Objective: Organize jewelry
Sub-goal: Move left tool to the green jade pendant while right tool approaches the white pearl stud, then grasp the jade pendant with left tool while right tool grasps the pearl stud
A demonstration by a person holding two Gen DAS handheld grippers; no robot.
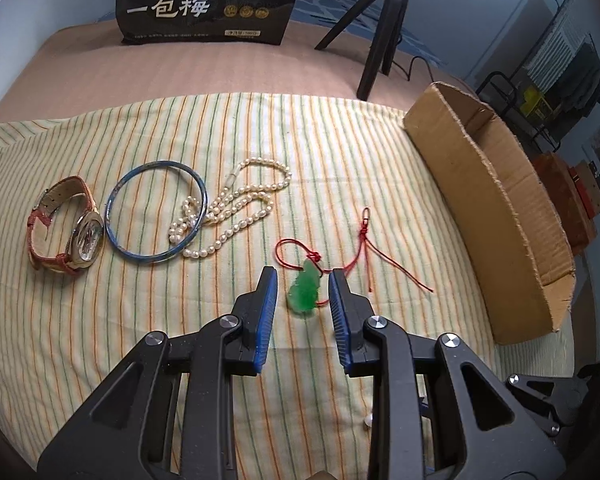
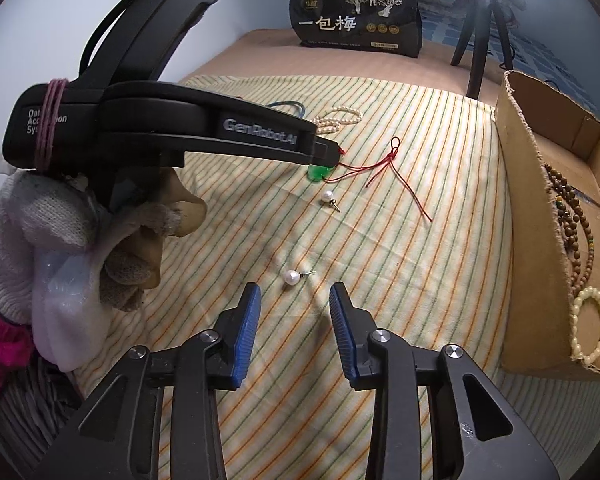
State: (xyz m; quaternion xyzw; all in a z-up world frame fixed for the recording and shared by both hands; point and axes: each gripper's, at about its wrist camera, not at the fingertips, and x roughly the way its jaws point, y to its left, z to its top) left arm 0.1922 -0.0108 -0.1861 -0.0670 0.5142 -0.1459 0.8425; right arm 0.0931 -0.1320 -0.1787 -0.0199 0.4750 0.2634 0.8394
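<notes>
My left gripper (image 1: 302, 274) is open, its blue pads on either side of a green jade pendant (image 1: 305, 290) on a red cord (image 1: 366, 246), low over the striped cloth. In the right wrist view the left gripper's tip (image 2: 327, 151) sits over the pendant (image 2: 317, 173). To its left lie a pearl necklace (image 1: 236, 210), a blue bangle (image 1: 155, 213) and a red-strapped watch (image 1: 66, 236). My right gripper (image 2: 295, 292) is open and empty just behind a pearl earring (image 2: 292, 277); a second pearl earring (image 2: 329, 197) lies farther off.
An open cardboard box (image 2: 540, 216) at the right holds a brown bead string (image 2: 572, 224) and a cream bead bracelet (image 2: 592, 328); it also shows in the left wrist view (image 1: 484, 200). A black snack bag (image 1: 208, 0) and a tripod (image 1: 380, 28) stand at the back.
</notes>
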